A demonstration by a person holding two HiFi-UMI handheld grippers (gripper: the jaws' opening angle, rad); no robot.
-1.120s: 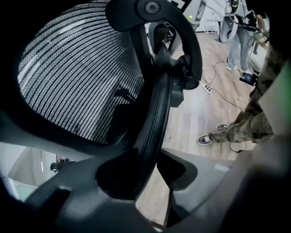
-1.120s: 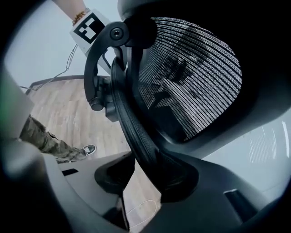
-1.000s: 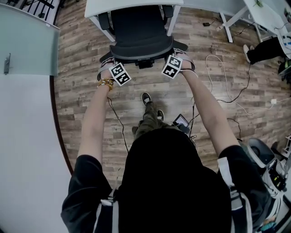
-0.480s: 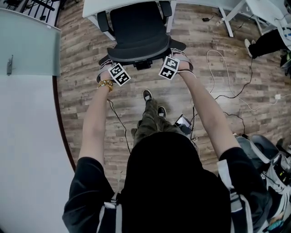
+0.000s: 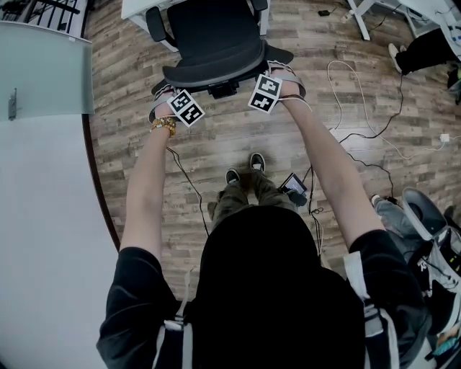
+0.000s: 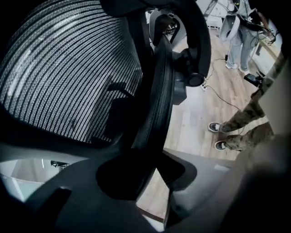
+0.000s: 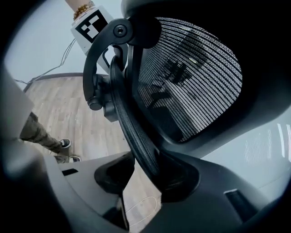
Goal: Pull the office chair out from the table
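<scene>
The black mesh office chair (image 5: 216, 32) stands in front of me, seat toward the white table (image 5: 137, 7) at the top edge of the head view. Both grippers hold the backrest's top rim from behind. My left gripper (image 5: 168, 92) has the rim's left part (image 6: 159, 91) between its jaws, which are closing on it; the pads (image 6: 118, 175) press on it. My right gripper (image 5: 279, 72) is shut on the rim's right part (image 7: 129, 123), which runs down between its pads (image 7: 175, 179). The mesh (image 7: 191, 73) fills most of both gripper views.
Wooden floor lies around the chair. A frosted panel (image 5: 43, 72) and a pale curved surface are at the left. Cables (image 5: 360, 94) trail across the floor at the right, with a small device (image 5: 294, 189) near my shoes (image 5: 245, 167). Another person's legs (image 5: 425, 50) are at the top right.
The chair has rolled back from the table with both grippers still on its backrest. My feet have stepped back, and less of the table shows.
</scene>
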